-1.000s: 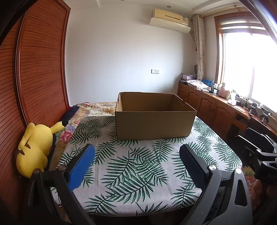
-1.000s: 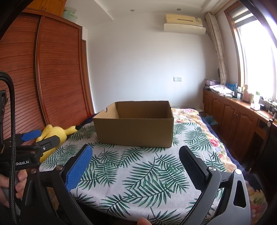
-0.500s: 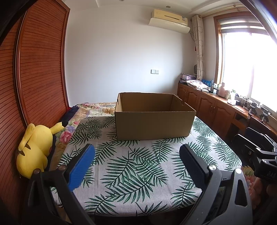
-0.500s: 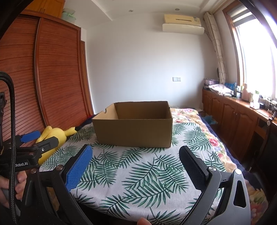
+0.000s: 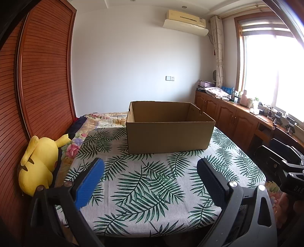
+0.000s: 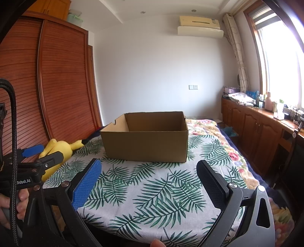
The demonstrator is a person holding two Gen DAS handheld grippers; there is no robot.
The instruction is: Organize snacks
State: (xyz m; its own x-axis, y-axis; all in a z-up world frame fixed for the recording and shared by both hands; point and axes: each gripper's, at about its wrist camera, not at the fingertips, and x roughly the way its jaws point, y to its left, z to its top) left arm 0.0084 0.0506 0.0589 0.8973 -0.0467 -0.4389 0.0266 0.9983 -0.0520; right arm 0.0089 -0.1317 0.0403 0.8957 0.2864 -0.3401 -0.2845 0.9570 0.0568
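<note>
Nothing much has moved since the earlier frames: both views sit almost exactly where they were, box and cloth in the same spots, only a hair of camera drift.

Your left gripper [image 5: 150, 171] hangs over the near edge of the table, fingers spread wide apart, nothing between them. Blue pad [image 5: 89, 183] on its left finger, black pad [image 5: 210, 183] on its right. Your right gripper [image 6: 149, 172] is the same: fingers wide apart and empty, over the near edge of the palm-leaf tablecloth [image 6: 161, 191].

Cardboard box [image 5: 169, 129] stands upright at the far middle of the table, flaps off or folded, top open, a handle notch in each side wall. From these angles you only see the upper inside walls, so you cannot tell what lies on its floor. No snacks show on the cloth [image 5: 148, 186] in either view.

From the right wrist view the box [image 6: 146, 136] sits far and slightly left of centre, well apart from both grippers. Your left gripper's body shows at the left edge there [image 6: 32, 157], with your hand [image 6: 11, 205] wrapped on its handle and a black cable [image 6: 13, 133] rising past it.

Yellow Pikachu plush [image 5: 39, 163] lies off the table's left side, against the slatted wooden wardrobe [image 5: 38, 85]. Floral bedspread [image 5: 106, 118] is beyond the box. Wooden cabinets [image 5: 228, 117] run along the right under the window [image 5: 269, 70], clutter on top. Air conditioner [image 5: 185, 17] is high on the far wall.
</note>
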